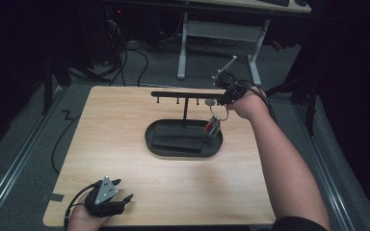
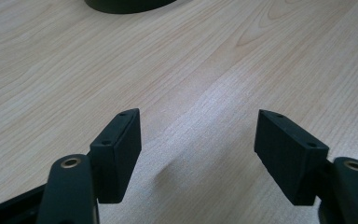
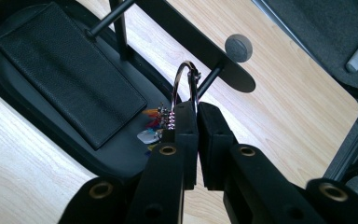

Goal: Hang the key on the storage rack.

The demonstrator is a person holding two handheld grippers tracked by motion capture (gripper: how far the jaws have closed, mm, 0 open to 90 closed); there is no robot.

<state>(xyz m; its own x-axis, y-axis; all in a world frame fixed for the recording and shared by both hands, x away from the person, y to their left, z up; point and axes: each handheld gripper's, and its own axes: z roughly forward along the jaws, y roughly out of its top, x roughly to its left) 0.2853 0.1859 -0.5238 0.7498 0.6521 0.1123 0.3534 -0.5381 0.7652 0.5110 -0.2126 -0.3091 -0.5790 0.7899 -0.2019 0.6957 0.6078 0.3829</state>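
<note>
Right gripper point(image 3: 196, 116) pinches the key ring point(image 3: 186, 81) just below the rack's end peg point(image 3: 210, 79) at frame centre (loop upright); left gripper point(image 2: 198, 140) rests open, empty, on the worktop point(image 2: 214, 70).

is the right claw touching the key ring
Touching. In the right gripper view the right claw has its jaws pinched on the key ring, with no gap between them.

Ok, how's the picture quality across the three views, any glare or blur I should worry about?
High view: dim, room around the table nearly black. Left gripper view: pale glare patch on the wood, left claw slightly soft. Right gripper view: the key ring is sharp with glints, right claw close and dark.
</note>
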